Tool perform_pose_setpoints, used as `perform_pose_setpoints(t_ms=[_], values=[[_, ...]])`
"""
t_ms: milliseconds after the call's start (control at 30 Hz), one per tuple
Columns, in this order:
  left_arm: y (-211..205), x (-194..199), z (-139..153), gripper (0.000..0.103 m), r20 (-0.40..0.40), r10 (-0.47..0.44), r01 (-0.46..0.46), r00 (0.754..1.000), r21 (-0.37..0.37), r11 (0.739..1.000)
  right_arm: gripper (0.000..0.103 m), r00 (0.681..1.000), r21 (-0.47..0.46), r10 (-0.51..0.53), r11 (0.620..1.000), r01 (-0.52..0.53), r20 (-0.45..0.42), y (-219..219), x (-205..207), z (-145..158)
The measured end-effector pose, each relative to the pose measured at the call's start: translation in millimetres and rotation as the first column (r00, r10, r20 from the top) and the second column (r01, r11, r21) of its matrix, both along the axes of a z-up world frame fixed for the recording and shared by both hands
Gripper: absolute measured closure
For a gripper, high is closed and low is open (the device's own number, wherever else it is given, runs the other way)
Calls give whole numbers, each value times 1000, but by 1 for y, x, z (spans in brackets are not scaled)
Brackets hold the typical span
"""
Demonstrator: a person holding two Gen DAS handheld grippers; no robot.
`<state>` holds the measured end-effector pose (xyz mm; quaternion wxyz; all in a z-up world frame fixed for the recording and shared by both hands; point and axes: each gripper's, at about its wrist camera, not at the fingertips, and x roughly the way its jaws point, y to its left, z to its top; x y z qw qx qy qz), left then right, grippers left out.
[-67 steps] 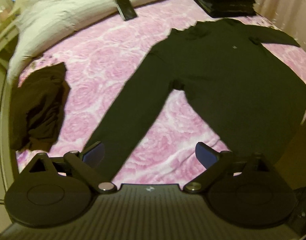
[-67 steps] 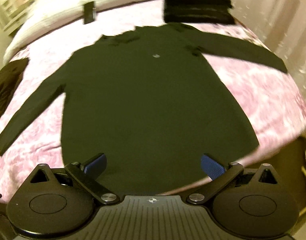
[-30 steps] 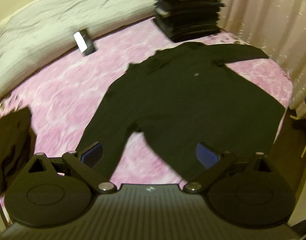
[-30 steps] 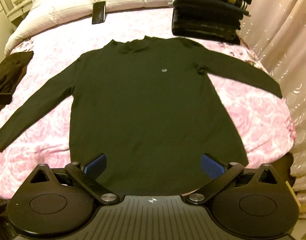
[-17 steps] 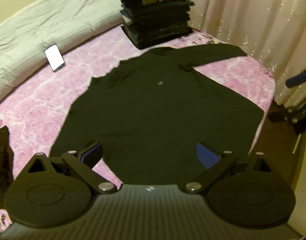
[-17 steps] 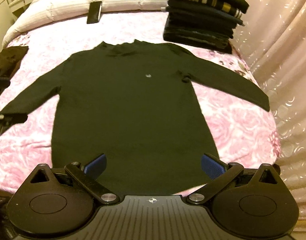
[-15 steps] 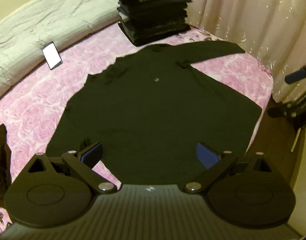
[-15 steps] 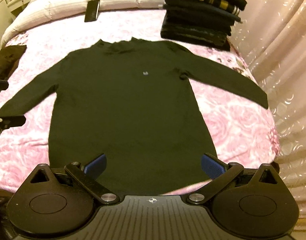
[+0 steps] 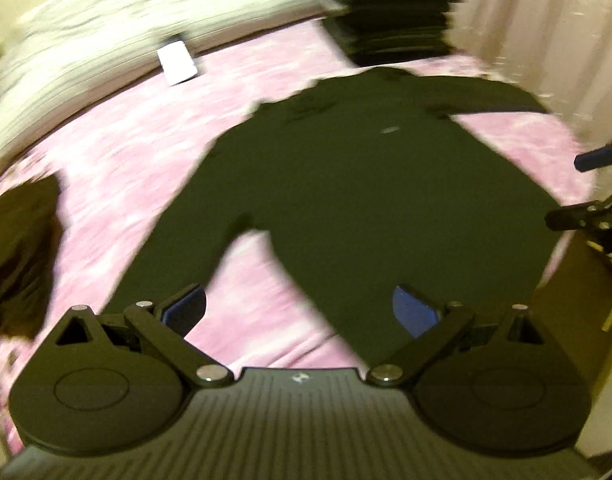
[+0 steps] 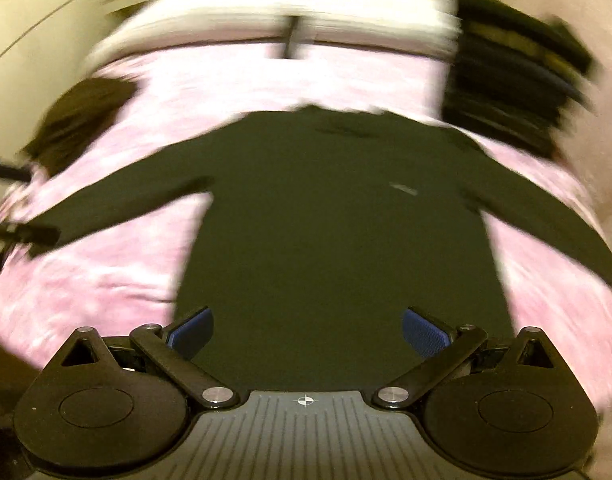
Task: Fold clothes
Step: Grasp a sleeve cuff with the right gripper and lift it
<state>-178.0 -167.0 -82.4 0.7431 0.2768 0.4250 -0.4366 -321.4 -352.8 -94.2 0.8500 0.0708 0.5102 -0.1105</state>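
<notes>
Dark shirt (image 10: pixel 338 216) lies flat on my pink bed (image 10: pixel 105 280); its chest logo (image 10: pixel 404 189) blurs unreadable. Both my grippers (image 9: pixel 297 312) (image 10: pixel 308 330) gape wide, empty.

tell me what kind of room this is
Most likely a bedroom: a bed with a pink floral cover, a white duvet at its head, curtains alongside, and a stack of folded clothes.
</notes>
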Motion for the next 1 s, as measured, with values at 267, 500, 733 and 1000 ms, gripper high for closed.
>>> perform_pose_setpoints(t_ms=[267,500,733,1000], values=[[171,83,-44,5,97,199,-214,975,177,961,5,878,-113,474,878,-464,75,170,105,-48],[275,144,-74,5,93,350,-362,932,193,912,50,695,-161,718,691,-705,41,289,182,-115],[315,172,-105,5,73,427,-433,901,169,885,60,466,-259,878,428,-866,-106,367,234,-203],[341,175,-129,5,10,498,-492,867,174,853,100,435,-214,893,405,-889,-118,374,257,-222]])
